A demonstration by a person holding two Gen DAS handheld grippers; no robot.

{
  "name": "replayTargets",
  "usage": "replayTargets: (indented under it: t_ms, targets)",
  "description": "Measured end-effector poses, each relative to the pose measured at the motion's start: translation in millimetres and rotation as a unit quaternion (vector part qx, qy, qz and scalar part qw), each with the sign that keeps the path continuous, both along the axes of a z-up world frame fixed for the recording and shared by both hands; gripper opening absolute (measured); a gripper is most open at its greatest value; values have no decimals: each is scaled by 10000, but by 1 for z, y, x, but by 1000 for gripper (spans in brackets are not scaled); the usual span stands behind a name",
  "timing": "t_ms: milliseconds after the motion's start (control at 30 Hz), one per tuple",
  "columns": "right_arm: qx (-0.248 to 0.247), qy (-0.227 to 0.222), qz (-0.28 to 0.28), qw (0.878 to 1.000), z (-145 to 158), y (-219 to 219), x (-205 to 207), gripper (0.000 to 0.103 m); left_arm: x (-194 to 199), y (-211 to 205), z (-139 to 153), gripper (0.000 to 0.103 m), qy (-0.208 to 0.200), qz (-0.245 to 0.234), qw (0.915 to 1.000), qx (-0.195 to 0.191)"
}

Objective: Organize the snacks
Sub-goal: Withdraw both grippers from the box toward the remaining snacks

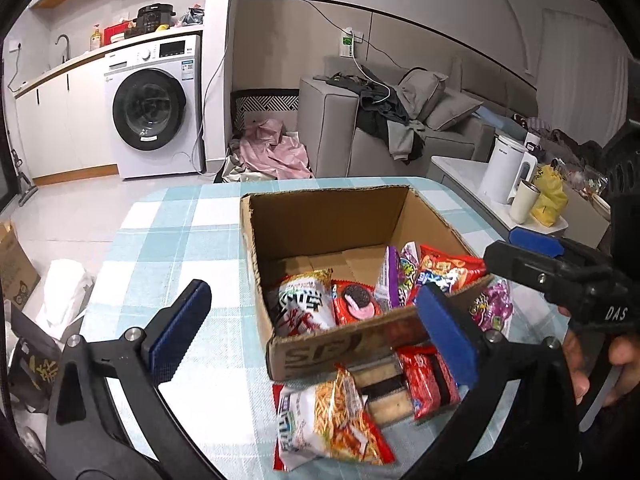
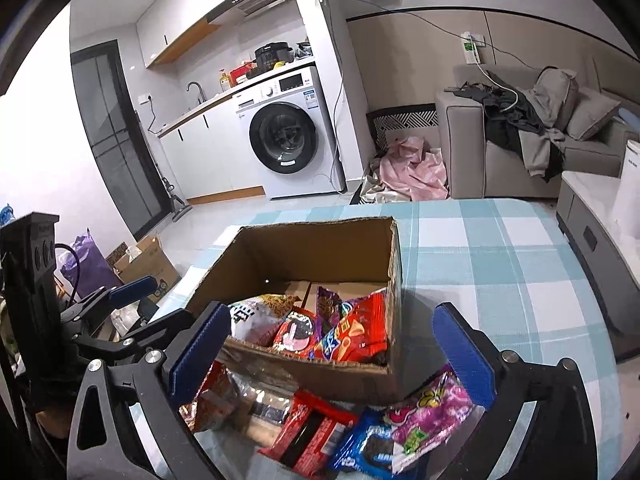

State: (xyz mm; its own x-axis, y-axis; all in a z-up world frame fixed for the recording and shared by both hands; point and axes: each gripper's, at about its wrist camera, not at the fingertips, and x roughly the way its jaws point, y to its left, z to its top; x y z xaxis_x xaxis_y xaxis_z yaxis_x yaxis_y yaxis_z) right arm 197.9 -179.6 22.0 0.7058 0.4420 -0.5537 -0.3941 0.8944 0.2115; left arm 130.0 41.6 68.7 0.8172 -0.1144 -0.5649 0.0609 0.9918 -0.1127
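Both tongs, left tongs [image 1: 320, 336] and right tongs [image 2: 340, 348], gape wide, empty. Snack packets [image 2: 348, 328] fill the cardboard box [image 1: 320, 224]; more lie on the desk [image 2: 500, 248], perhaps biscuits, their labels blurred.

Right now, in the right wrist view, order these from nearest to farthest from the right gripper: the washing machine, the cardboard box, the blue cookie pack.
1. Blue cookie pack: on the table, just below the open right gripper.
2. Cardboard box: straight ahead, mid-table.
3. Washing machine: across the floor, under the kitchen counter.
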Motion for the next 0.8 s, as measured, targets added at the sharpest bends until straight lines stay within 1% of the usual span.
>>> replayTargets:
  t_ms: [133,267,500,633,800]
  targets:
    - [-23,4,-11,10000,-1,-5,-12,103,-17,1,-1,102,48,-2,10000,10]
    - [-68,103,14,9999,-4,-9,-22,103,-33,3,-4,102,96,12,10000,11]
    - [-165,183,-32,9997,-14,-15,-37,103,-56,4,-15,102,233,-3,9997,15]
    - [-164,270,-104,9994,-21,-20,-42,103,-61,5,-23,102,350,12,9994,16]
    - [-177,407,-170,9989,-32,-25,-47,103,-62,8,-36,102,568,33,9983,-99]
